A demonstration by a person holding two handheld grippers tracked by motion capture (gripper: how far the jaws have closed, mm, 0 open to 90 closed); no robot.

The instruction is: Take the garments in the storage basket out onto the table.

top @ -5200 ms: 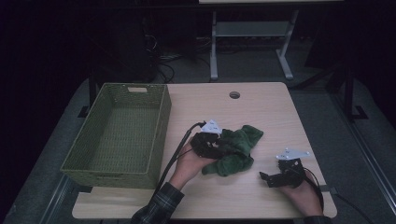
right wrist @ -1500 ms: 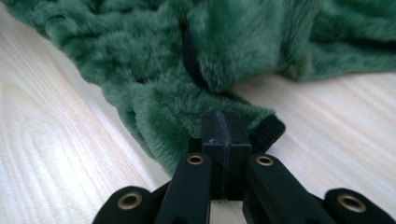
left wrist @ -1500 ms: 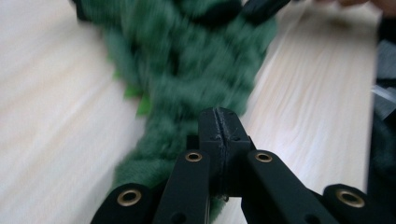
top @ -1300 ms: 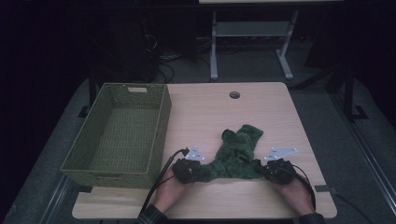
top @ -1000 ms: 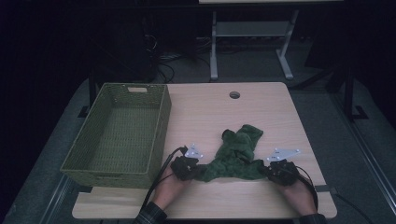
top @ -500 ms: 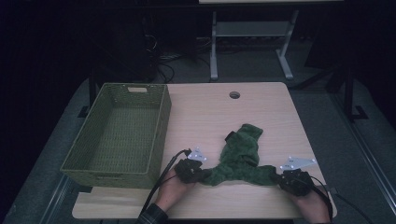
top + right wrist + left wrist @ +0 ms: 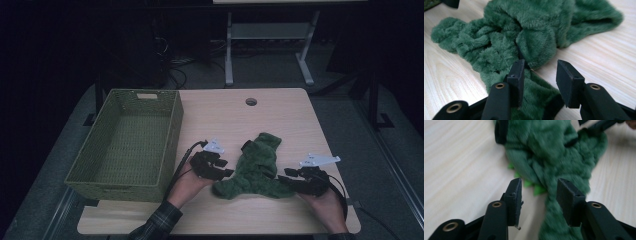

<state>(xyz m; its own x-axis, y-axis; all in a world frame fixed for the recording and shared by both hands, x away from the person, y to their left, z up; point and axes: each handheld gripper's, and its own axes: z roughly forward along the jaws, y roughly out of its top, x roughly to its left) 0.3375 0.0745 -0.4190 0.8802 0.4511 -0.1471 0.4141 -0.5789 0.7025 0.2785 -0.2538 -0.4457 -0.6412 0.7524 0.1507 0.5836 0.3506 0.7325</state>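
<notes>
Green plush garment point(image 7: 257, 167) lies on the table right of the green basket point(image 7: 80, 172). My left gripper point(image 7: 539, 192) and right gripper point(image 7: 540, 72) have just opened, fabric loose between their jaws.

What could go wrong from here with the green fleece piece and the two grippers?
The left gripper and right gripper have just been opening, with the green fleece loose between their jaws.

1. On lifting away, pile may snag a pad and drag the spread-out piece.
2. A fold may spring back and bunch up again.
3. The basket stands close to the left hand, so a swing might knock it.
</notes>
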